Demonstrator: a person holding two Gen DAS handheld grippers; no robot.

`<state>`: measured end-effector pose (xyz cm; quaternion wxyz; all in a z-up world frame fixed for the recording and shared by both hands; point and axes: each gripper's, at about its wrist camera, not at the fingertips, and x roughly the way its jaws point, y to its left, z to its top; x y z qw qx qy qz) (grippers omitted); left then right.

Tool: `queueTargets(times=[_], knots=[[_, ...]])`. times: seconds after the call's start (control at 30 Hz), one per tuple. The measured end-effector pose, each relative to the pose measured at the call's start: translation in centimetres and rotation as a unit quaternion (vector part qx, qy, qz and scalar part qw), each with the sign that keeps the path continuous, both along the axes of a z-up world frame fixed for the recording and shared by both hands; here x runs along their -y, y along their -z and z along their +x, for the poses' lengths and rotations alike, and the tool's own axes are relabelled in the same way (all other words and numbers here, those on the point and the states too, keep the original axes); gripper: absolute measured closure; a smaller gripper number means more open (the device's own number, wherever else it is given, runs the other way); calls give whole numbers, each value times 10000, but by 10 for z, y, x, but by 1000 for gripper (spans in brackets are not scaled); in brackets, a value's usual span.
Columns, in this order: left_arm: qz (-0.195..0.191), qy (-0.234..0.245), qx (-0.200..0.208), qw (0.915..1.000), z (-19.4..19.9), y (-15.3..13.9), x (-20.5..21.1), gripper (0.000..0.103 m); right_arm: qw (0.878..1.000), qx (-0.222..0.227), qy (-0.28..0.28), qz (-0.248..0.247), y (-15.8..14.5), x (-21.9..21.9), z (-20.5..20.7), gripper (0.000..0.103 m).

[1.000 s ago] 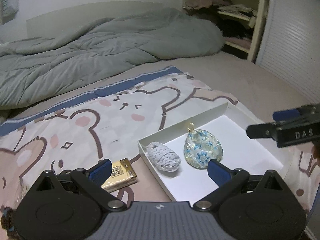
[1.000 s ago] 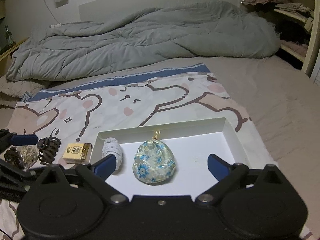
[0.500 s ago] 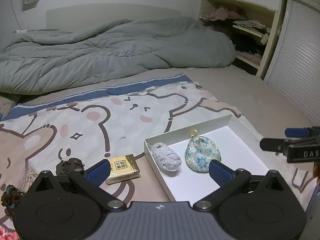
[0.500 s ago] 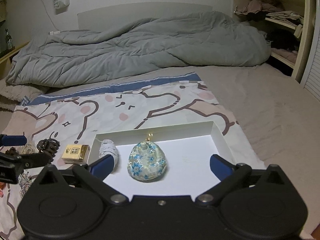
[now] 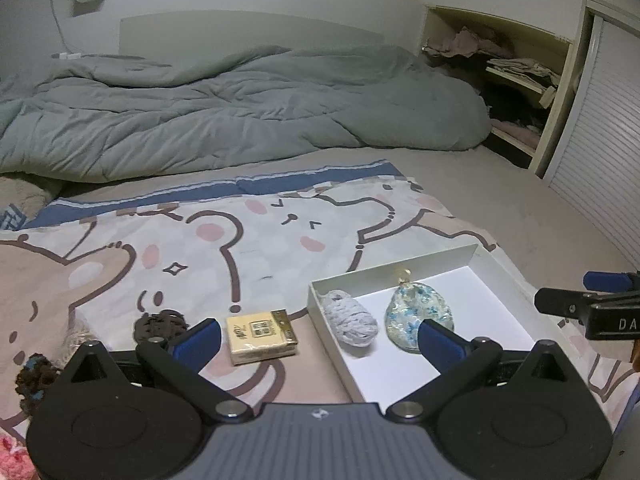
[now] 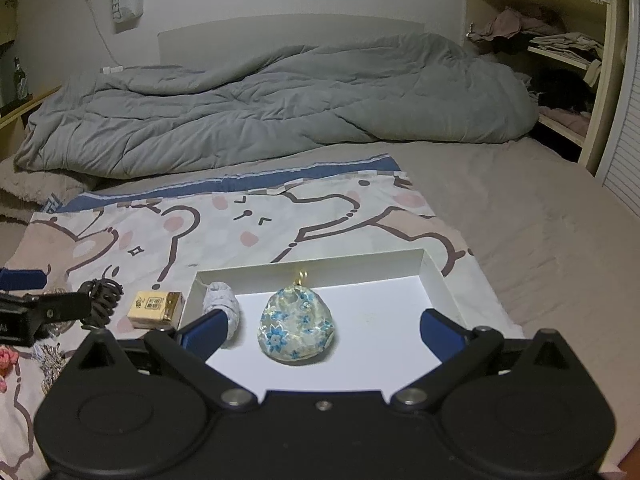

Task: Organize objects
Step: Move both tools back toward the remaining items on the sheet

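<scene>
A white open box (image 5: 476,256) (image 6: 312,266) lies on a cartoon-print blanket on the bed. Inside it rest a blue-flowered pouch (image 5: 418,316) (image 6: 296,328) and a pale knitted bundle (image 5: 350,318) (image 6: 224,300). Left of the box lie a yellow pack (image 5: 260,336) (image 6: 156,308) and a dark hair claw (image 5: 160,322) (image 6: 100,300). My left gripper (image 5: 318,338) hovers open over the box's left corner, holding nothing. My right gripper (image 6: 322,332) hovers open over the box near the pouch, also holding nothing. Each gripper shows at the edge of the other's view, the right gripper (image 5: 572,294) and the left gripper (image 6: 44,294).
A rumpled grey duvet (image 5: 240,120) covers the far half of the bed. Small knitted pieces, one dark (image 5: 36,376) and one pink (image 5: 12,452), lie at the near left. A shelf with clothes (image 5: 512,80) and a slatted door stand at the right.
Both grippers drew back and slightly up from the box. The left one rolled level, so the pack, hair claw and knitted pieces came into its view.
</scene>
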<state>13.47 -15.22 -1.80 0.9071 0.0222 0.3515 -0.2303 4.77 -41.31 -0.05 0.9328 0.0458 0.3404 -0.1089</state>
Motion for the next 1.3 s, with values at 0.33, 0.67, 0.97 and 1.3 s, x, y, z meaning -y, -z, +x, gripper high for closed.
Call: queueTargets(times=[0.33,0.67,0.97,1.3], knots=[[25,-357,86,9993,1,-5,-48,0,9998,13,-212,55,2,-29,17,0],[42,-914,148,9957,2,-12,-117,0,9980,12,-624,73,1,-82,41,0],[24,-1378,205,9902,-8,-17,-177,0,9931,99,-1159,168,-2,-140,57,0],[-39,-1793,243,9835,-18,-20,-227,0,9824,206,-1844,221,-6,-209,66,0]])
